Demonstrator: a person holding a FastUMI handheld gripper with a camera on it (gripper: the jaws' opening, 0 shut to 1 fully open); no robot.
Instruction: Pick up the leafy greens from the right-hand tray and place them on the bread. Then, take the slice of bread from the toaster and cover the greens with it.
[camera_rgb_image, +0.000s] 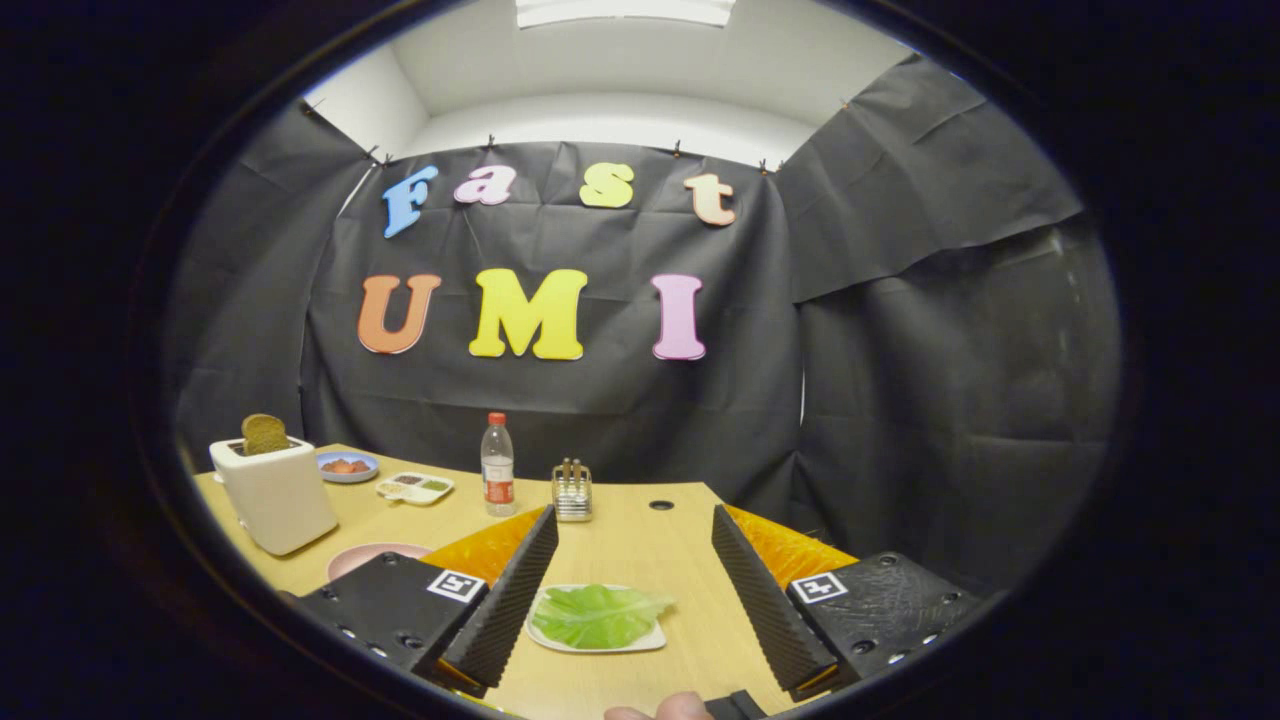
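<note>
A green leaf (598, 614) lies on a small white tray (650, 640) on the wooden table, directly between my two fingers. My gripper (634, 528) is open wide and holds nothing, its ribbed black fingers (515, 590) standing on either side of the tray. A white toaster (275, 492) stands far to the left with a brown slice of bread (264, 433) sticking up out of its slot. A pink plate (362, 556) shows just beyond the left finger, partly hidden by it; I cannot see what lies on it.
Beyond the fingers stand a clear water bottle (497, 465) with a red cap and a small metal rack (572, 492). A blue dish (347, 466) and a divided white tray (415, 487) sit behind the toaster. A fingertip (672, 708) shows near me.
</note>
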